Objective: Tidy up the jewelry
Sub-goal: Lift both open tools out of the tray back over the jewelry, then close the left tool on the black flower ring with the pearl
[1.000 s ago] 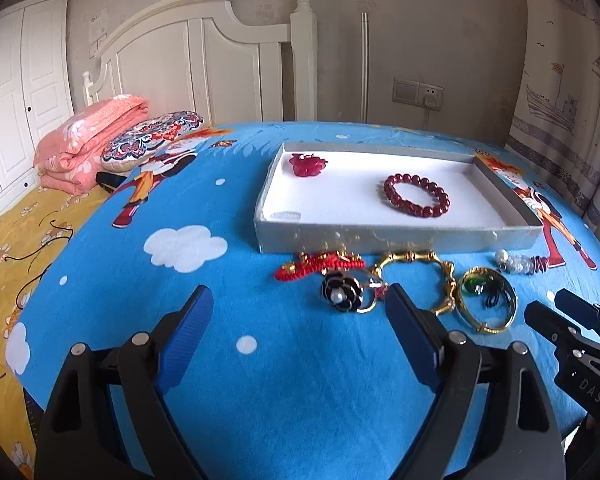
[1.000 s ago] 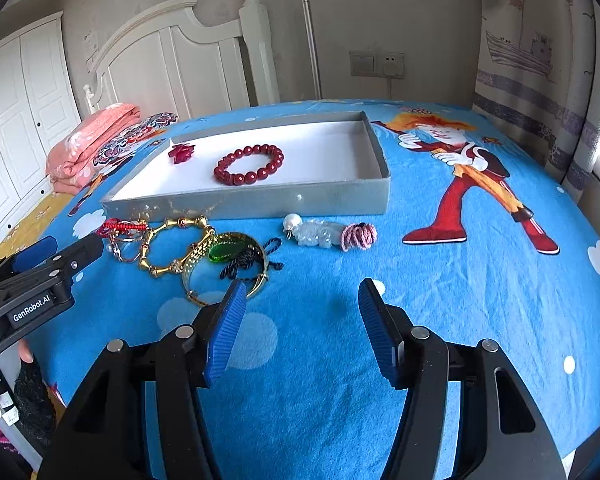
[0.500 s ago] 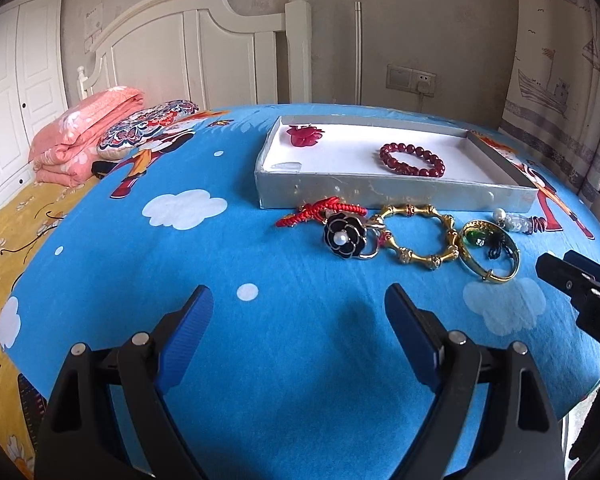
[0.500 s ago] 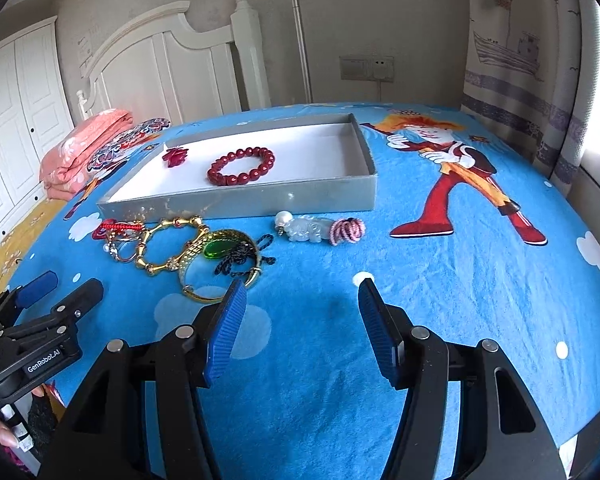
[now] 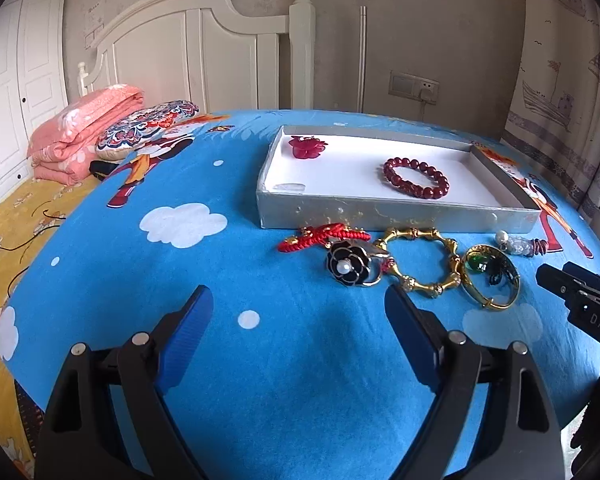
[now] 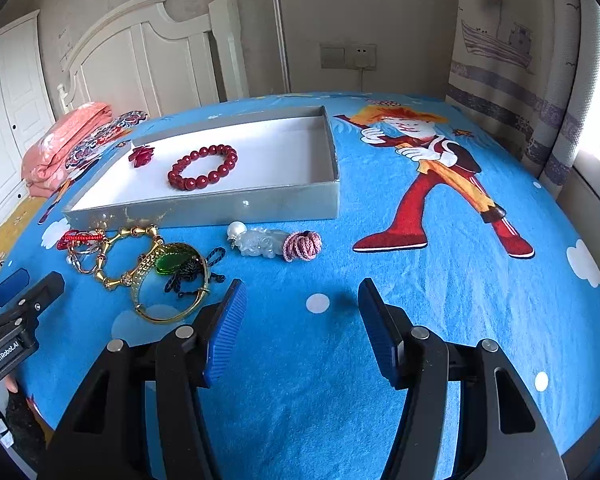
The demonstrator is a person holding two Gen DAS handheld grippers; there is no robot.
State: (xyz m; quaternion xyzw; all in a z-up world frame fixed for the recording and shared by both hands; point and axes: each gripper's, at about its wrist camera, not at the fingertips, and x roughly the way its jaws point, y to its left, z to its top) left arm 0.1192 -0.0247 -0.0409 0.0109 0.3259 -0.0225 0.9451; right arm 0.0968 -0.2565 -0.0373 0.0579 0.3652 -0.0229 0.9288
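A shallow grey box (image 5: 380,212) (image 6: 220,210) with a white floor lies on the blue bedspread. It holds a red bead bracelet (image 5: 416,178) (image 6: 203,167) and a red flower piece (image 5: 306,147) (image 6: 141,156). In front of it lie a red cord (image 5: 324,237), a black flower brooch (image 5: 349,266), a gold bamboo bracelet (image 5: 420,260) (image 6: 124,254), a gold bangle with a green stone (image 5: 489,278) (image 6: 172,280), and a jade pendant with pink cord (image 6: 274,242). My left gripper (image 5: 300,308) and right gripper (image 6: 302,300) are open, empty, short of the jewelry.
A white headboard (image 5: 204,52) stands behind the bed. A folded pink quilt (image 5: 84,136) and a patterned pillow (image 5: 148,128) lie at the left. A curtain (image 6: 512,64) hangs at the right. The bed's near edge is just below both grippers.
Both grippers pulled back and lowered, then came forward again toward the jewelry. Both stayed open. No jewelry has moved.
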